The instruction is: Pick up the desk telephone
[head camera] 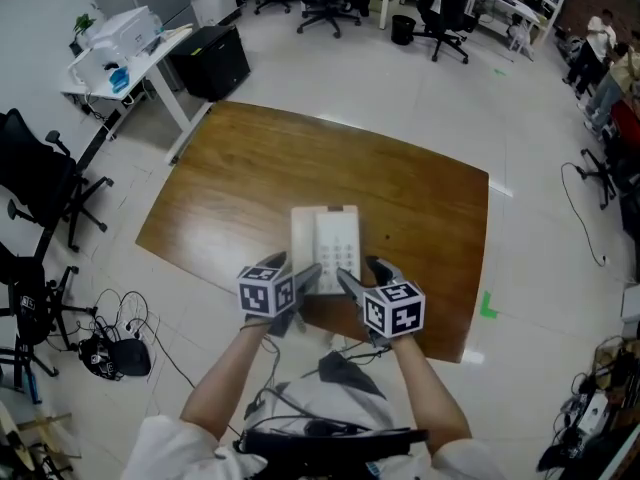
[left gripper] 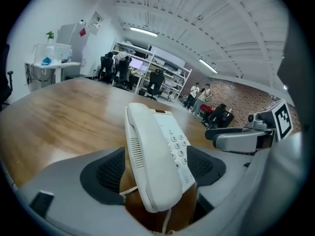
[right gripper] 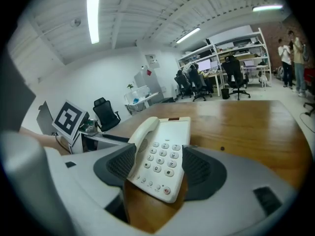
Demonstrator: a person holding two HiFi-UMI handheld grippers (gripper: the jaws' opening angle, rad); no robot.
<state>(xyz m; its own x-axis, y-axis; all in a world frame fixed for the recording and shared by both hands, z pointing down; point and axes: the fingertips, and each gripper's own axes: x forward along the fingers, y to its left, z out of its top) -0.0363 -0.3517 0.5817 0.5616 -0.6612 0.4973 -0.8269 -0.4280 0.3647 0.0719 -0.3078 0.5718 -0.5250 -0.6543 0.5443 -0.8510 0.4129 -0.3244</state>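
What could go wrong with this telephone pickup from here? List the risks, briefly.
1. The left gripper and right gripper stand open around the near end of the telephone only; lifted there, it might tip away.
2. The handset merely rests on top and could slide off if tilted.
3. The cord trails off the near end and may snag.

Digits printed on the keypad of the desk telephone, with 0 and # clearest in the right gripper view; smaller print by the lower keys too tiny to read. Black-and-white square markers, no lettering, on one cube and the other cube.
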